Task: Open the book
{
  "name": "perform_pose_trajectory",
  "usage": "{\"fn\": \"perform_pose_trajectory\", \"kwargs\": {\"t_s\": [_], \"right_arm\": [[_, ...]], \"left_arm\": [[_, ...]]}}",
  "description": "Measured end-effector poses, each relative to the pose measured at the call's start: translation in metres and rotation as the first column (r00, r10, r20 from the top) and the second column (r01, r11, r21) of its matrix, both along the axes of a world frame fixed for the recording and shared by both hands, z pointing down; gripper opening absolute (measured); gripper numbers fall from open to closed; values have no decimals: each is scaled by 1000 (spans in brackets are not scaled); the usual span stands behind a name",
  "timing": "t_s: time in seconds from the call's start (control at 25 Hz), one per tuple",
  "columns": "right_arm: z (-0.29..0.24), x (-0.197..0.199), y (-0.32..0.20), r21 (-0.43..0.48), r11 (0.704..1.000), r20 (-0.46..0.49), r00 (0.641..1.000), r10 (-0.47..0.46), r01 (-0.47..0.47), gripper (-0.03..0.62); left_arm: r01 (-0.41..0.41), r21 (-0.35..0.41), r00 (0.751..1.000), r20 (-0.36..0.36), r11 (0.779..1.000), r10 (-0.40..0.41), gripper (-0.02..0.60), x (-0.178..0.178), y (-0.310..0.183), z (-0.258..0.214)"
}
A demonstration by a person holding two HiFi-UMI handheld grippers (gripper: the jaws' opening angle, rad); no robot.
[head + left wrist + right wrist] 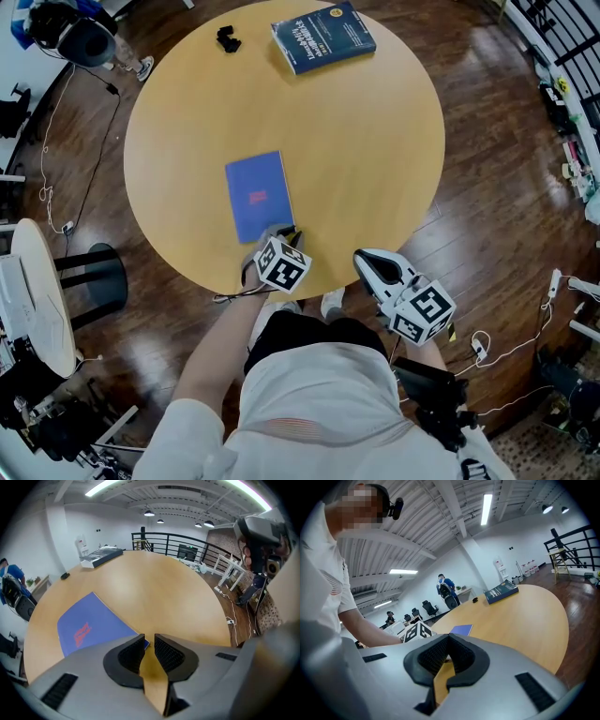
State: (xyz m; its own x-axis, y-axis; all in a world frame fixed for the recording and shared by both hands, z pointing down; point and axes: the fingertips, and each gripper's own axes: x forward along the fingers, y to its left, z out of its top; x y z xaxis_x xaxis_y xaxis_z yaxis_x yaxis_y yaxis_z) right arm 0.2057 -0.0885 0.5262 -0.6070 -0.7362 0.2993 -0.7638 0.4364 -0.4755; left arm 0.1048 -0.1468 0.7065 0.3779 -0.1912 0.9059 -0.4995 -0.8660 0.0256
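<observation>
A thin blue book (258, 195) lies shut and flat on the round wooden table (375, 159), near its front edge. My left gripper (281, 232) points steeply down at the book's near right corner. In the left gripper view the blue cover (89, 627) runs up to the left jaw, and the corner shows just at the tips of the left gripper (149, 639). A narrow gap with bare wood shows between the pads. My right gripper (361, 258) hovers off the table's front edge, jaws closed on nothing (449, 637).
A thick dark blue book (323, 36) and a small black object (228, 39) lie at the table's far side. A black stool (94, 272) and a white table (37, 291) stand to the left. Cables trail over the dark wooden floor, and a railing (562, 28) stands at the far right.
</observation>
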Motion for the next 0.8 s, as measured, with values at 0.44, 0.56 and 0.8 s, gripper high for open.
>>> {"fn": "perform_pose_trajectory", "kwargs": {"t_s": [0.44,0.56,0.8], "right_arm": [[1,4,1,-5,1000,4,1000,-1,1,-1],[2,2,1,-6,1000,4,1000,-2,2,0],[3,-2,0,-8,1000,14,1000,-12,12,-2]], "left_arm": [[34,15,999,41,999,-35,57,-2,-6,5],[60,5,998,34,998,-60,57,-4,-7,3],[112,-8,994,-21,994,-112,8,-5,-8,-4]]}}
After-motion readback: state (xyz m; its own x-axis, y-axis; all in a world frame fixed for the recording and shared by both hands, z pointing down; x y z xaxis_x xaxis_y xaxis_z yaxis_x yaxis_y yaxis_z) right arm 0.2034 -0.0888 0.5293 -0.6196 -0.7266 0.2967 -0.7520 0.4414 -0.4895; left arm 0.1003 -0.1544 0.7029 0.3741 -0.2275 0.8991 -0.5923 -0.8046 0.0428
